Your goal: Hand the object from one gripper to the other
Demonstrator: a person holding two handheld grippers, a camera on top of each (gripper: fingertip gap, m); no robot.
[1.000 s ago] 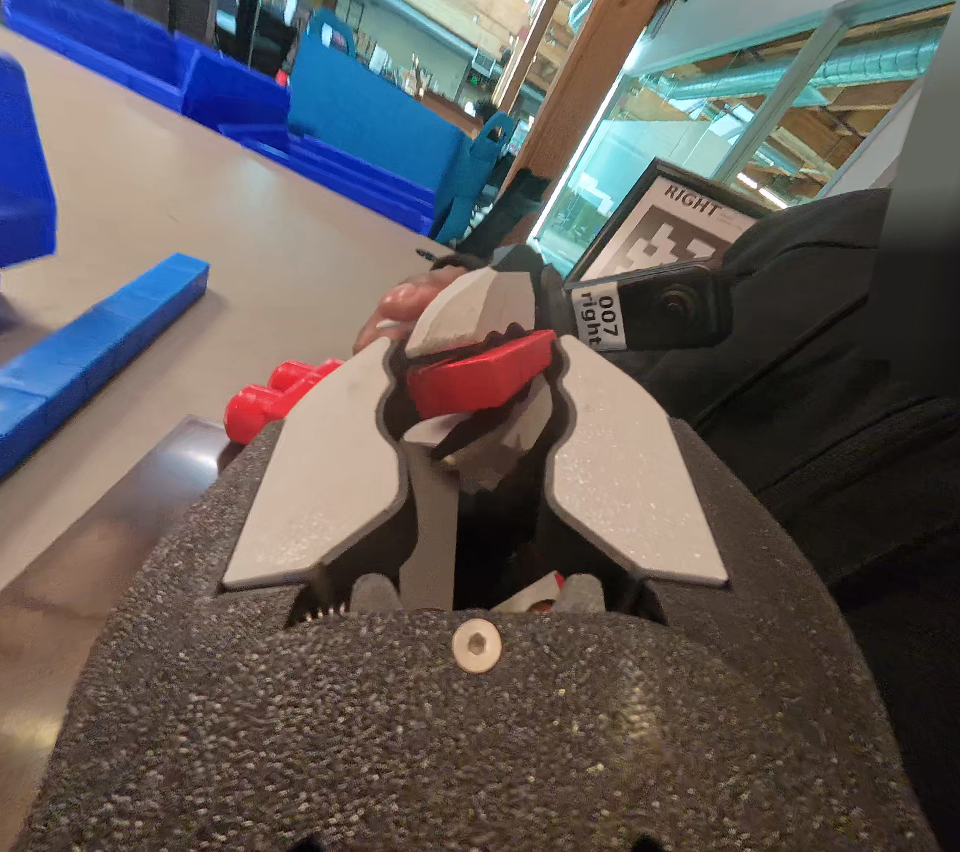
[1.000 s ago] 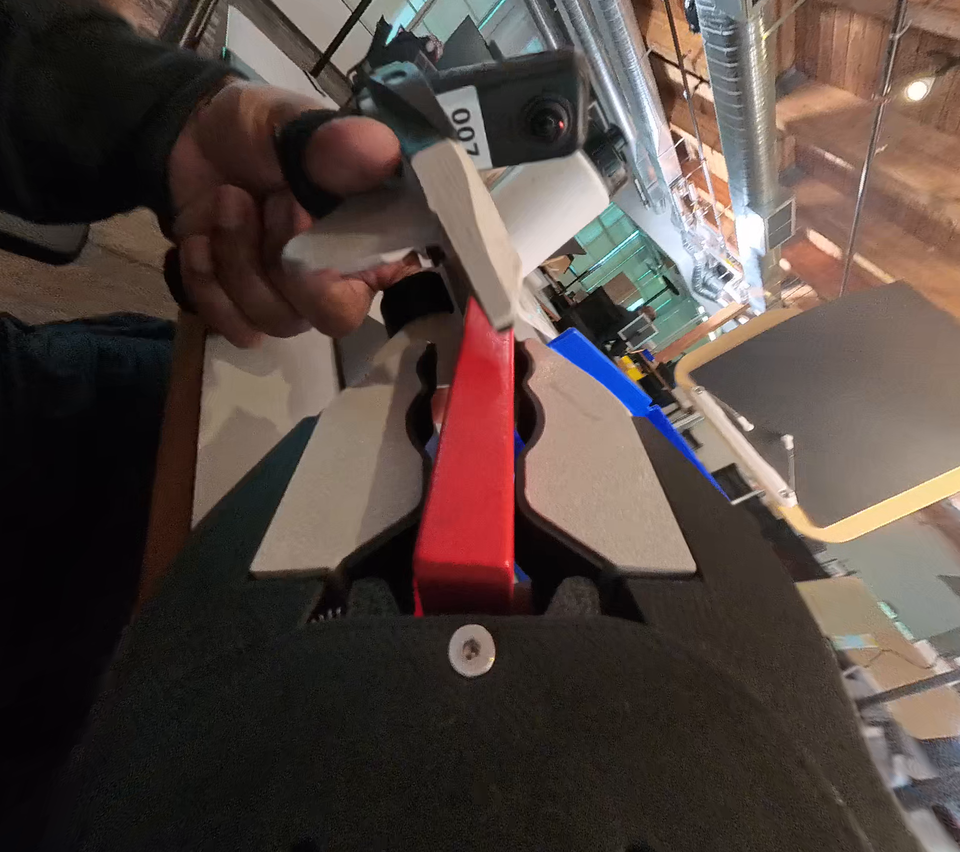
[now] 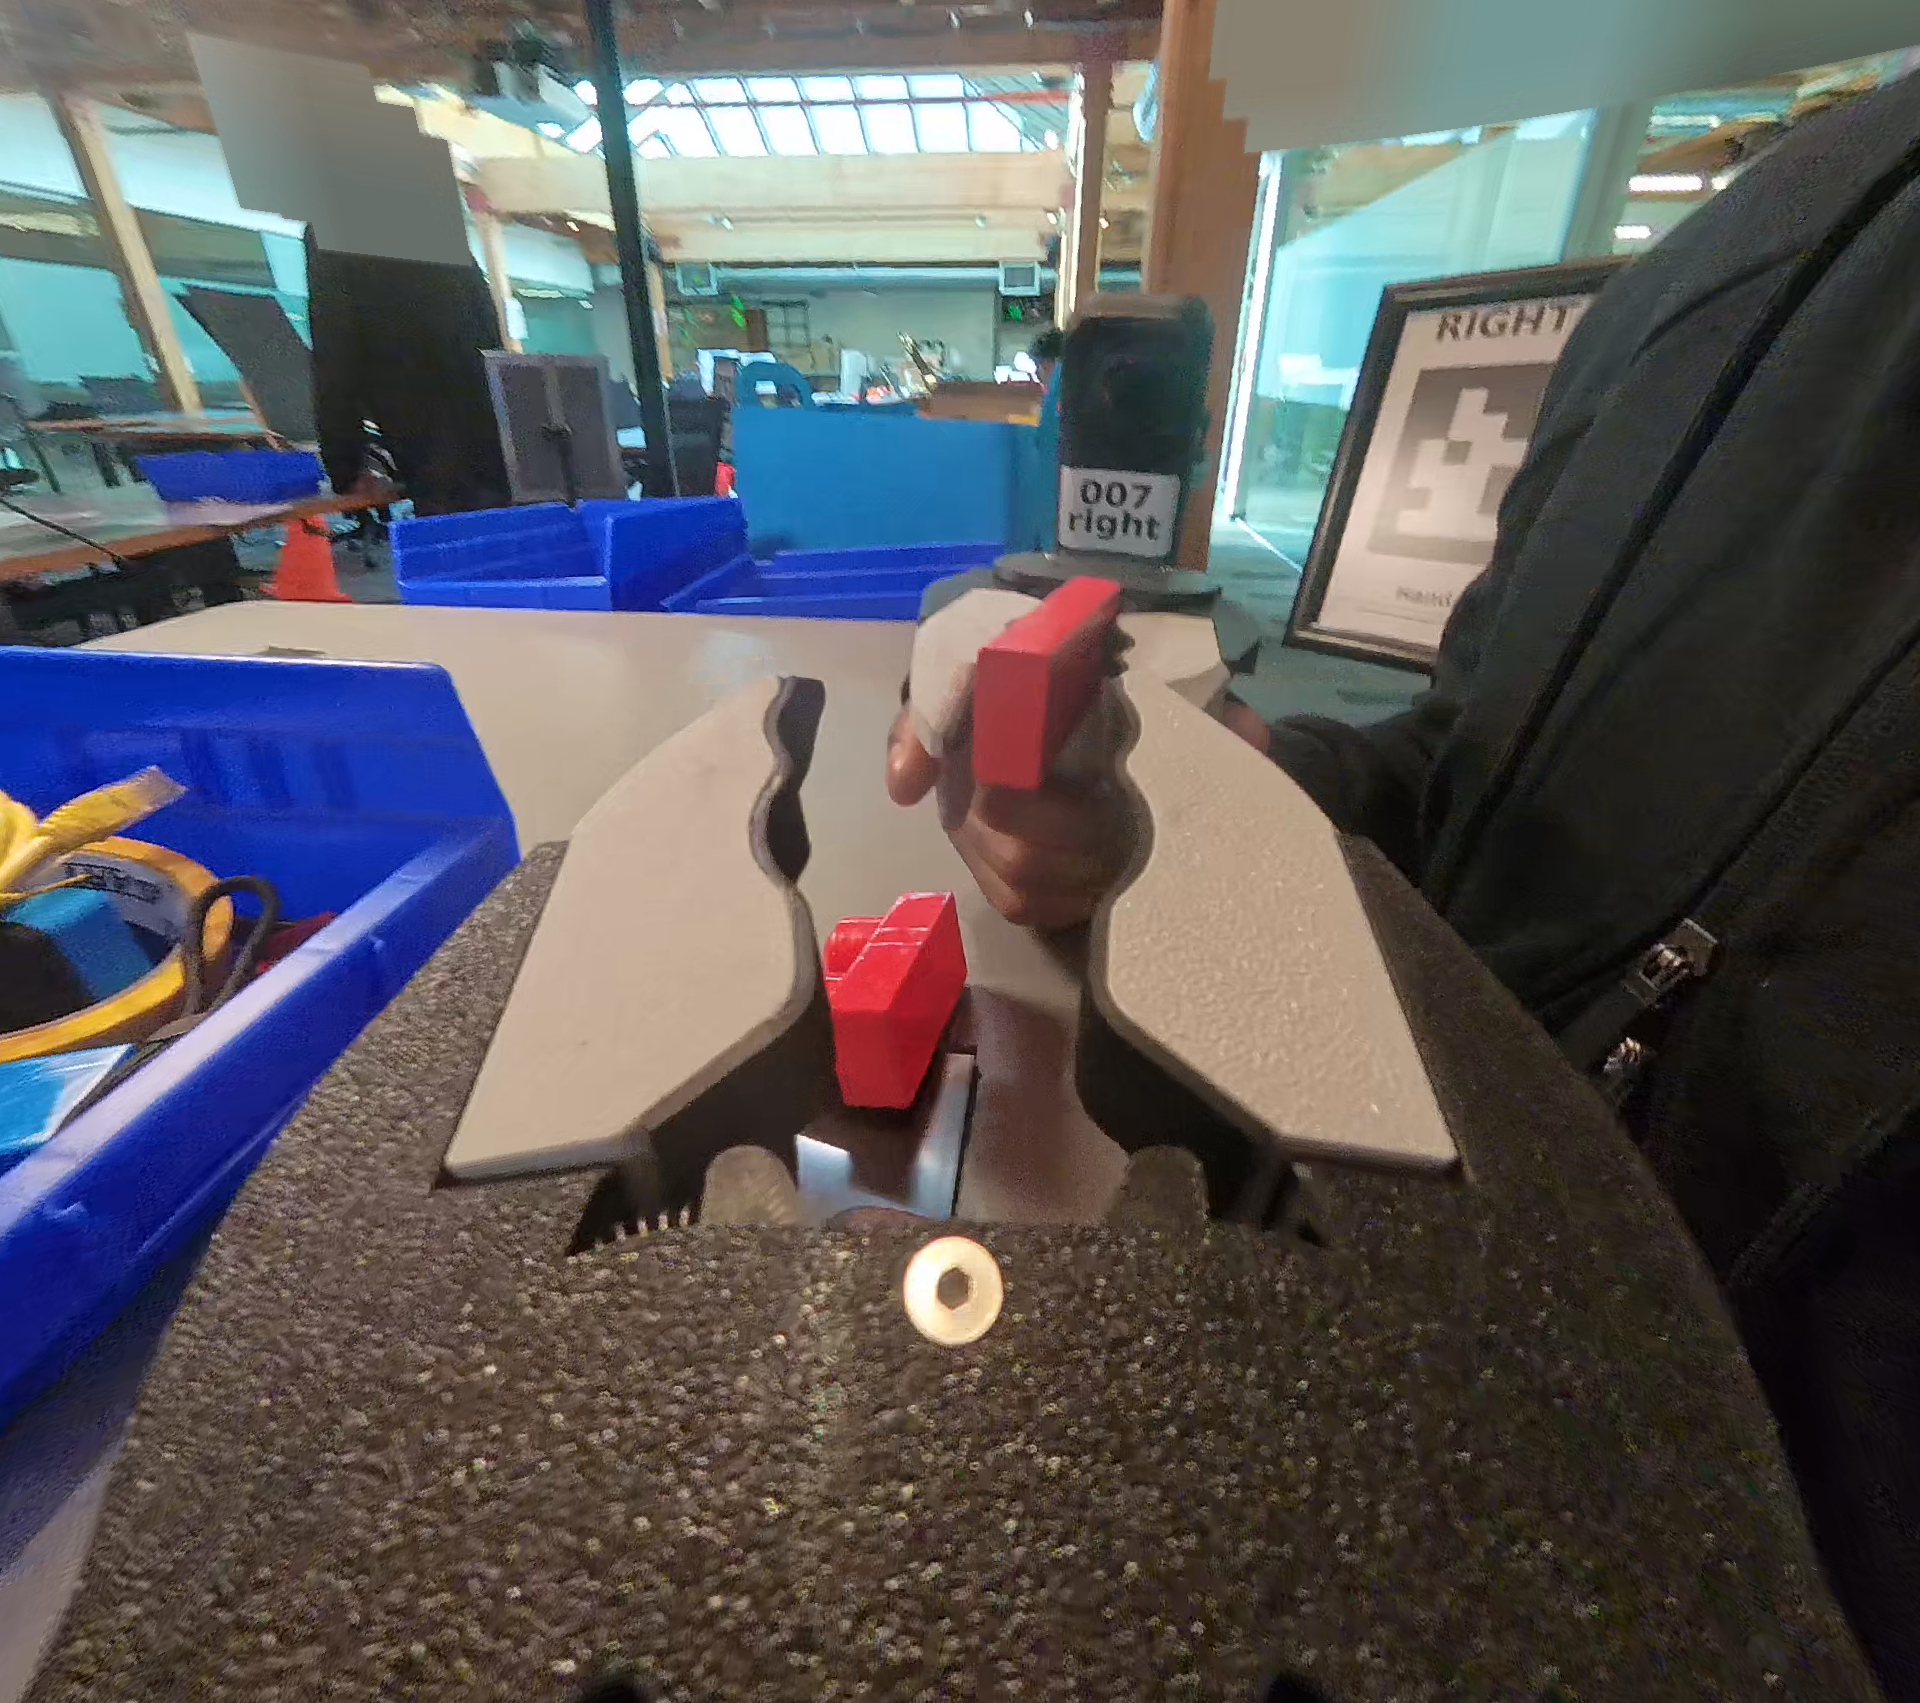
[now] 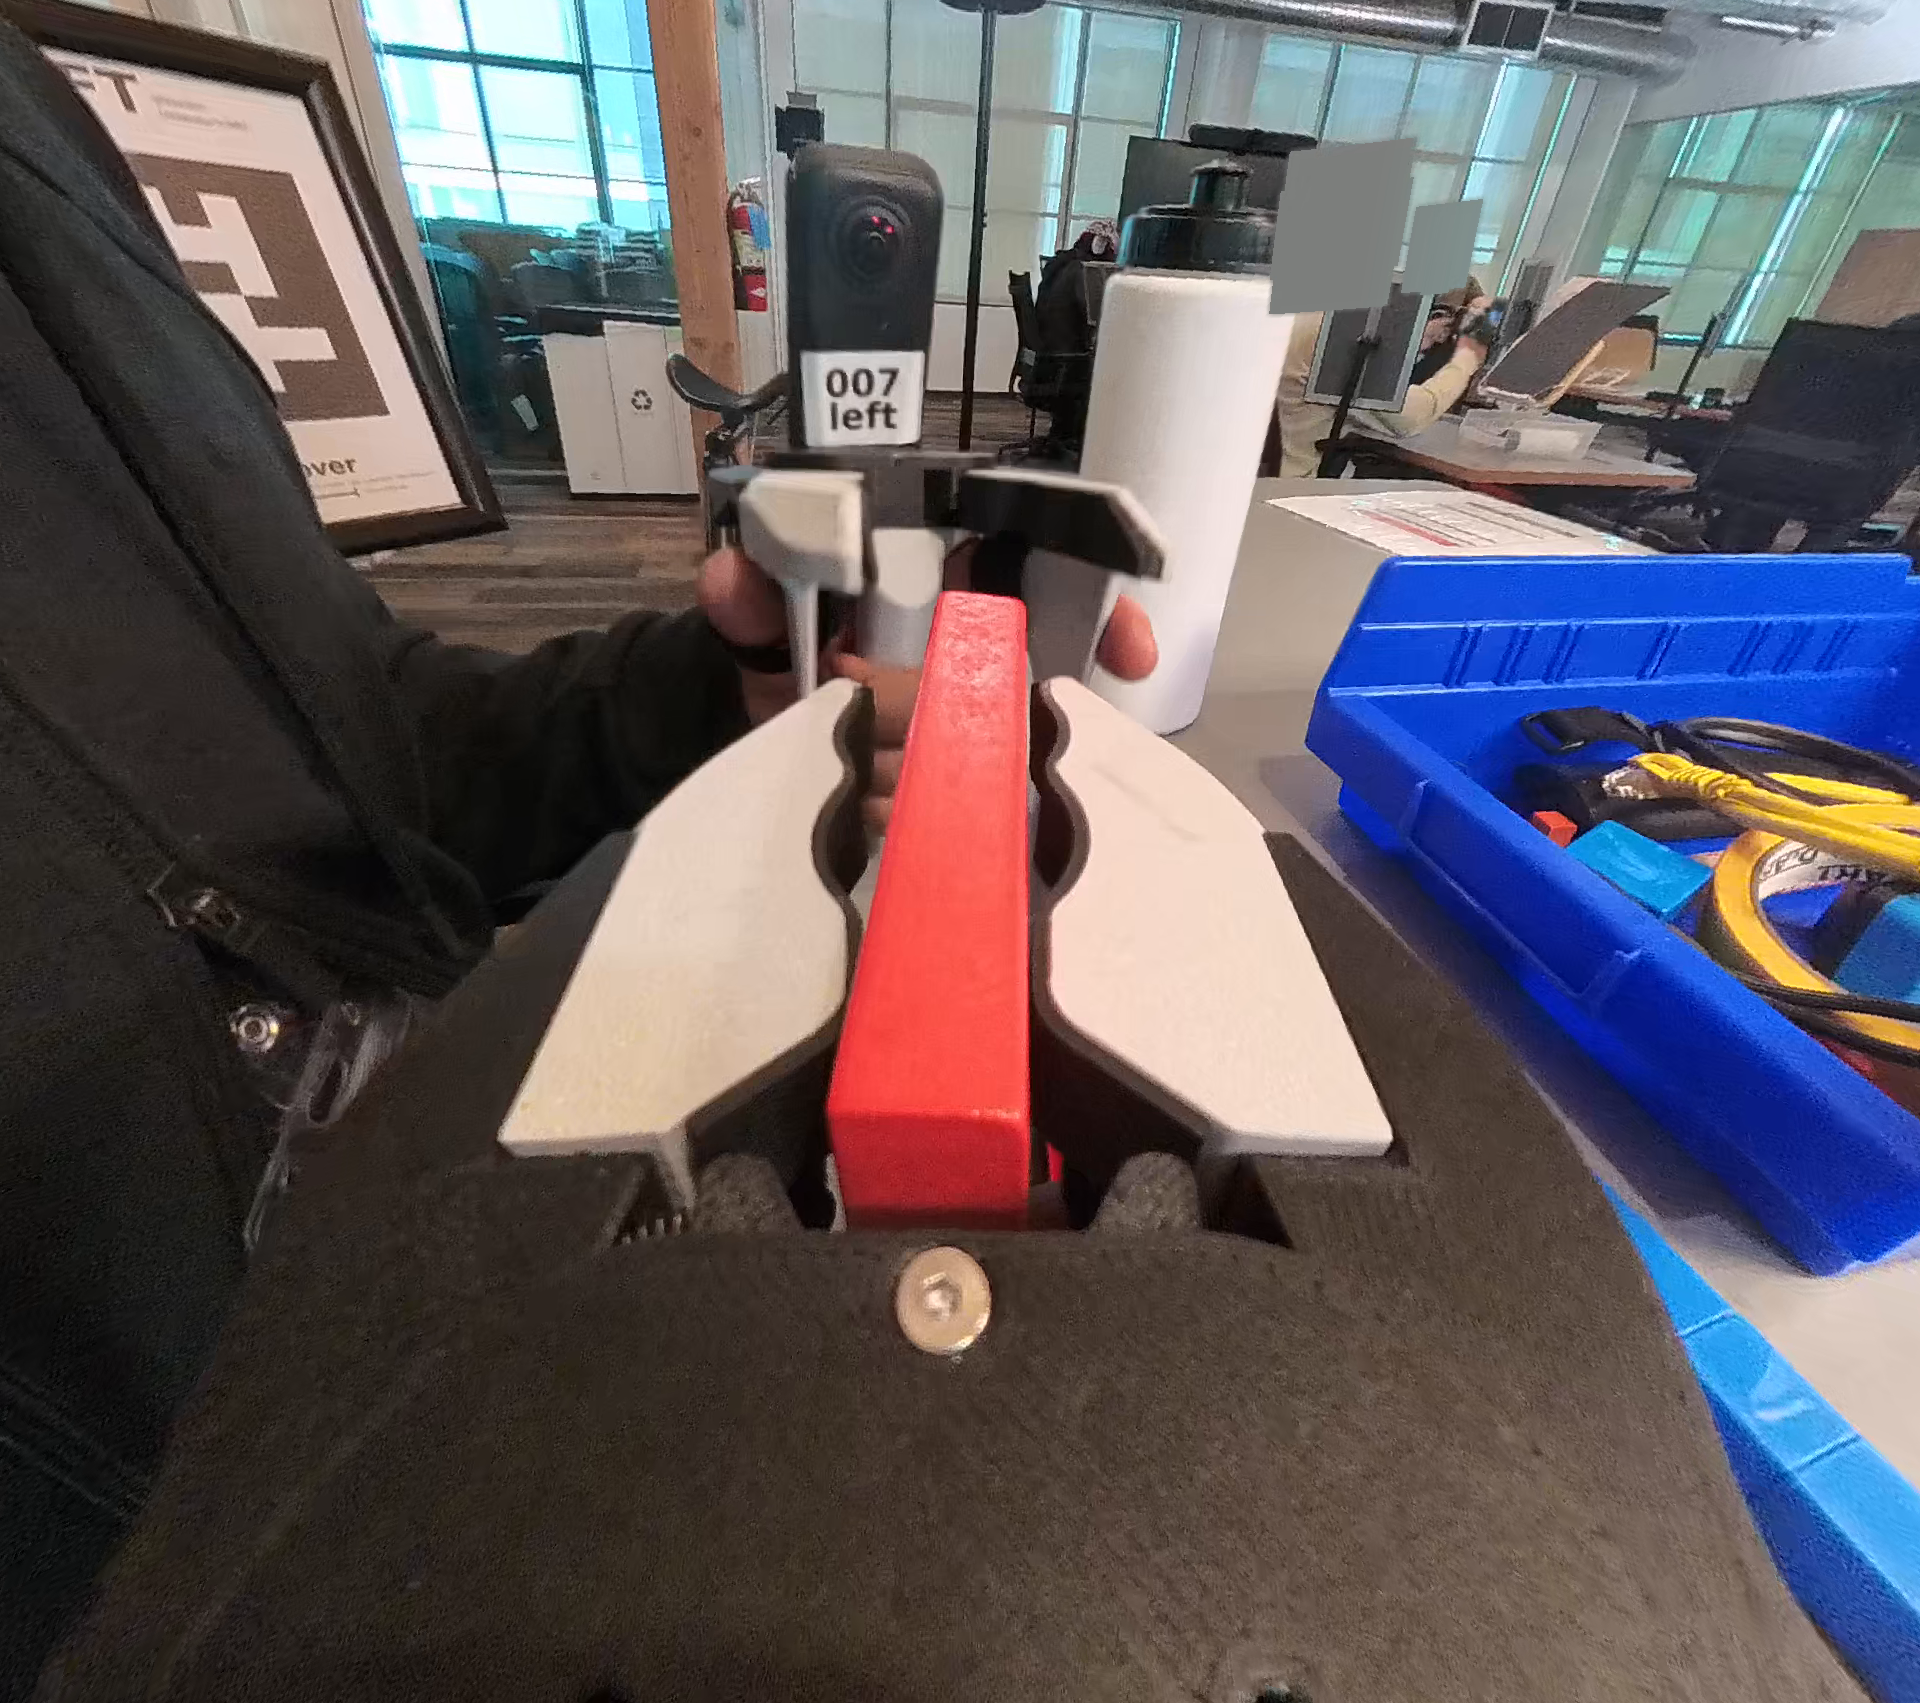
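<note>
While clamped, red bar (image 4: 940, 905) lengthwise along right claw (image 4: 943, 697).

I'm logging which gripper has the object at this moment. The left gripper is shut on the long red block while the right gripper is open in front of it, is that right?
Not quite: the grippers are swapped. The right wrist view shows the right gripper shut on the long red block, and the left gripper is open in front of it.

We see our right gripper (image 4: 948, 697) clamped on a red bar (image 4: 940, 926); the left gripper (image 4: 940, 526) faces it, spread, beside a white bottle (image 4: 1174, 490).
</note>
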